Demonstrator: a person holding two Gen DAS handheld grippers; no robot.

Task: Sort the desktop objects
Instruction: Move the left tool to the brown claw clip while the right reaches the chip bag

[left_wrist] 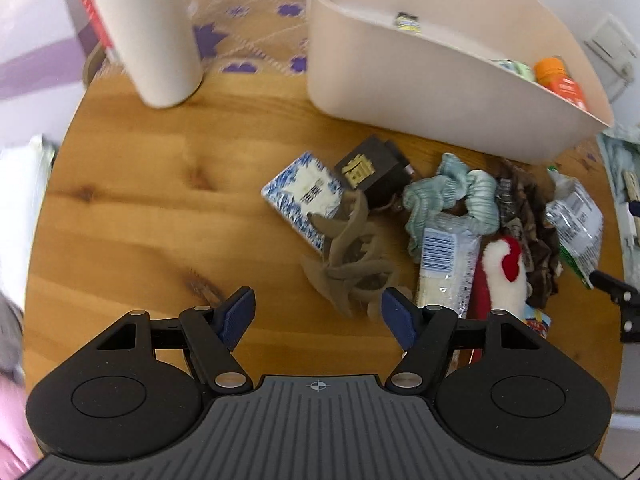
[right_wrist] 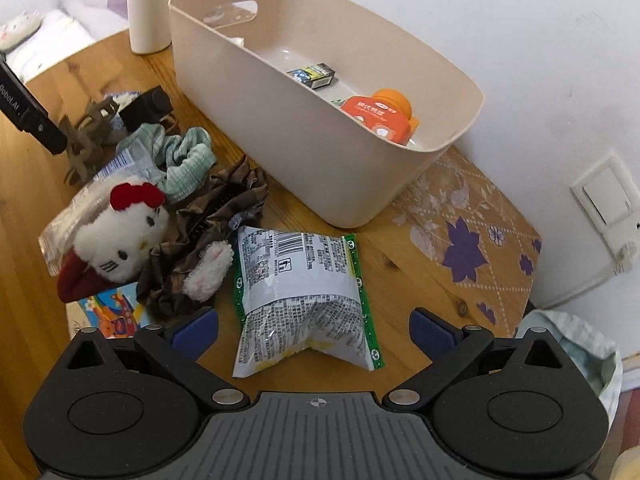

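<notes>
My left gripper (left_wrist: 318, 313) is open above the wooden table (left_wrist: 140, 208), and a tan hair claw clip (left_wrist: 352, 256) lies just ahead of its right finger. Behind the clip sit a blue-and-white tissue pack (left_wrist: 304, 196) and a black box (left_wrist: 372, 168). My right gripper (right_wrist: 315, 334) is open too. A silver-and-green snack bag (right_wrist: 304, 292) lies between its fingers, clear of both pads. To the left lie a white cat plush (right_wrist: 120, 232), a brown scrunchie (right_wrist: 216, 208) and a teal scrunchie (right_wrist: 184, 160). The beige bin (right_wrist: 320, 152) holds an orange pouch (right_wrist: 380, 114) and a small box (right_wrist: 314, 74).
A tall white cup (left_wrist: 148, 32) stands at the back left of the table. A floral mat (right_wrist: 464, 248) covers the table's right end, by a wall with a socket (right_wrist: 608, 200). A barcode-labelled wrapper (left_wrist: 444, 264) and a colourful card (right_wrist: 112, 312) lie in the pile.
</notes>
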